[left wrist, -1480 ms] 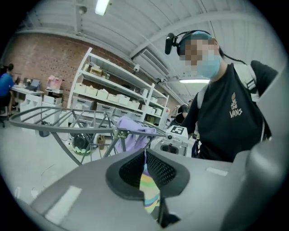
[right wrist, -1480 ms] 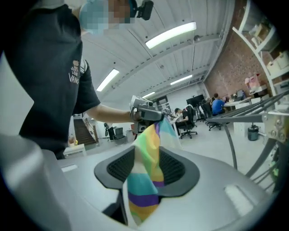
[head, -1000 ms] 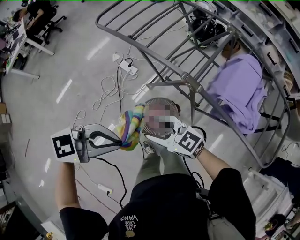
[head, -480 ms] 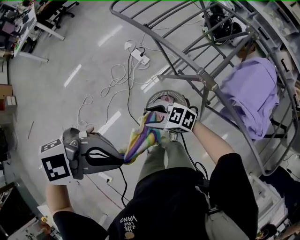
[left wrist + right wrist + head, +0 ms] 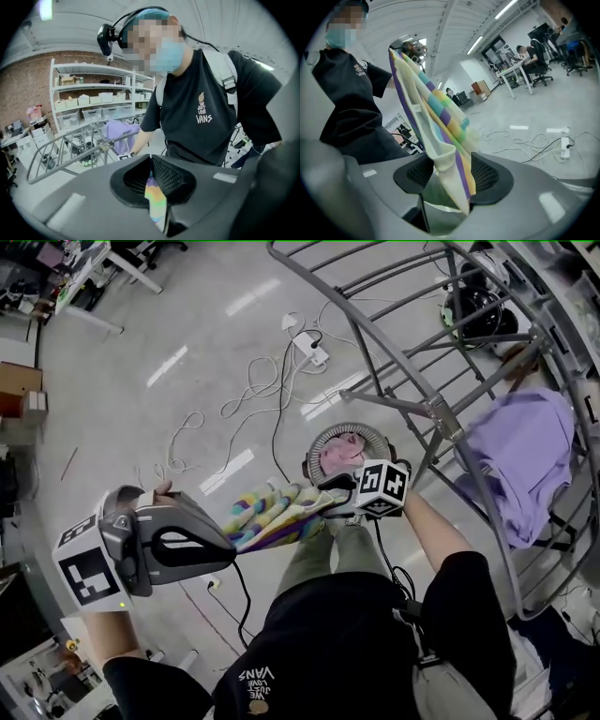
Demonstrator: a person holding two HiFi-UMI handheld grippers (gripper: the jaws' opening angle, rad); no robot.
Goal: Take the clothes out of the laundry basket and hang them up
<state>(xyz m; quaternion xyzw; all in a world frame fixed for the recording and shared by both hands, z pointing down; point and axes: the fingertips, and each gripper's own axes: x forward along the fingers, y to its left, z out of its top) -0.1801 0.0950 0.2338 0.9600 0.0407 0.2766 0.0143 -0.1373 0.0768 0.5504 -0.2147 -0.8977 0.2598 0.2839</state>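
A rainbow-striped cloth (image 5: 272, 517) is stretched out between my two grippers, above the person's legs. My left gripper (image 5: 232, 542) points right and is shut on the cloth's left end; in the left gripper view the cloth (image 5: 155, 201) is pinched between the black pads of the left gripper (image 5: 151, 180). My right gripper (image 5: 323, 507) holds the other end. In the right gripper view the folded cloth (image 5: 436, 122) rises out of the right gripper (image 5: 450, 173), whose pads close on it from both sides. The round laundry basket (image 5: 323, 437) stands on the floor beyond, with pink fabric inside.
A grey metal drying rack (image 5: 441, 418) runs across the upper right, with a purple garment (image 5: 525, 465) hung on it. A power strip with loose cables (image 5: 314, 352) lies on the floor beyond the basket. Desks stand at the far upper left.
The cloth was a bunch at the left gripper's tip and is now pulled out flat between both grippers. The left gripper has drawn away to the lower left; the right gripper took the other end.
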